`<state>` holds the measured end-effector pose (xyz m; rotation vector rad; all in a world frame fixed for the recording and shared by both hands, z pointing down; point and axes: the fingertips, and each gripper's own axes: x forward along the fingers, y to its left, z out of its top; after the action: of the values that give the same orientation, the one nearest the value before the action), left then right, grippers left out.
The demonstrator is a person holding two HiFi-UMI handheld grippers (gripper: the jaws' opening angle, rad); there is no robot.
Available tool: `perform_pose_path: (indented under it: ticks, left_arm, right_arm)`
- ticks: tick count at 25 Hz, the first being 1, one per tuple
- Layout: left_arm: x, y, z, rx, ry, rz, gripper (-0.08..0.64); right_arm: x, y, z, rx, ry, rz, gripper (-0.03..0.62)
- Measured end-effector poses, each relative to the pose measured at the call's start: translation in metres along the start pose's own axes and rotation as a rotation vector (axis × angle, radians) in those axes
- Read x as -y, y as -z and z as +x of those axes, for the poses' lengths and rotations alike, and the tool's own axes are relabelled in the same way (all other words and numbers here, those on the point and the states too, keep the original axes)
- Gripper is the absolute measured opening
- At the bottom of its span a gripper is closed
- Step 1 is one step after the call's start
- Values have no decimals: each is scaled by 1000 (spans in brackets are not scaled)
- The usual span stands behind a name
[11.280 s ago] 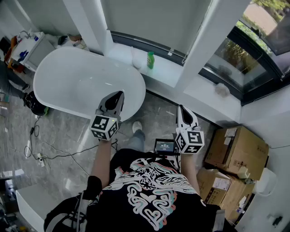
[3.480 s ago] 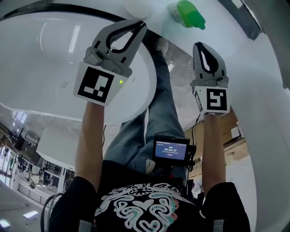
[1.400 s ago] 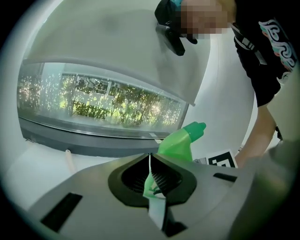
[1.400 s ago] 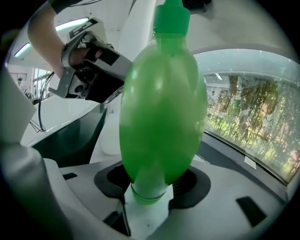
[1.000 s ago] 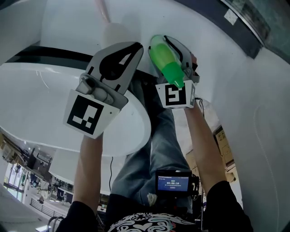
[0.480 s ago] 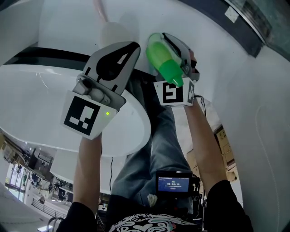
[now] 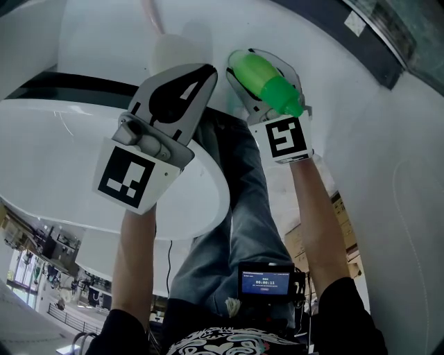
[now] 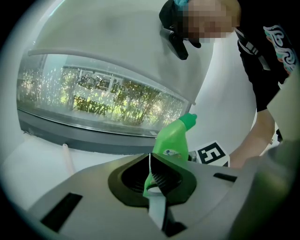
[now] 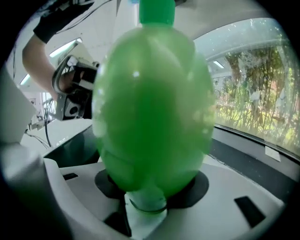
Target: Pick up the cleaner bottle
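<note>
White glossy oval bathtub (image 7: 62, 145) far left in head view. Next, my left gripper (image 8: 151, 161): jaws pressed together, only a thin seam between them, nothing held. It hovers just beside the bottle, not touching it.

Right of that, green plastic cleaner bottle (image 7: 258, 78). It's off any surface, up in the air in my right gripper (image 7: 257, 53). Jaws are clamped on either side of the lower body, cap end sticking out past the gripper.

Handling, my guess: smooth, rounded moulded plastic, so slippery. Walls likely give under squeeze. Can't tell how full, so weight unknown, probably light to moderate. Not fragile. Best hold is low on the body where it narrows, jaws across the flatter sides. The fat belly would tend to squirt out.

View differences:
- Right gripper view is nearly all bottle (image 9: 152, 108). It shows the narrow bottom seated deep between the jaws, plus the green cap (image 9: 157, 11) at top.
- Left gripper view gives the side profile (image 8: 172, 140): angled nozzle, small label, and the black-and-white marker cube (image 8: 213, 154) behind. It also shows the long window (image 8: 93, 96) with greenery.
- Only the head view shows the tub and both grippers together.
</note>
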<state>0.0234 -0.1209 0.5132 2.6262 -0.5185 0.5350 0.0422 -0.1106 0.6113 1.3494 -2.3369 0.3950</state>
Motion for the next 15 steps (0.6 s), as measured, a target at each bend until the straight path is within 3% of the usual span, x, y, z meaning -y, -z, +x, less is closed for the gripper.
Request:
perform_pose_path:
  ticks: [4, 8, 15]
  left_arm:
    - [-2, 3, 1, 3, -2, -5, 21]
    - [-2, 6, 2, -1, 3, -4, 21]
    - [0, 0, 0, -16, -20, 12, 21]
  right_arm:
    - [1, -5, 1, 31, -51, 49, 225]
    - [6, 3, 0, 12, -100, 185, 225]
    - [29, 2, -10, 68, -142, 395, 224]
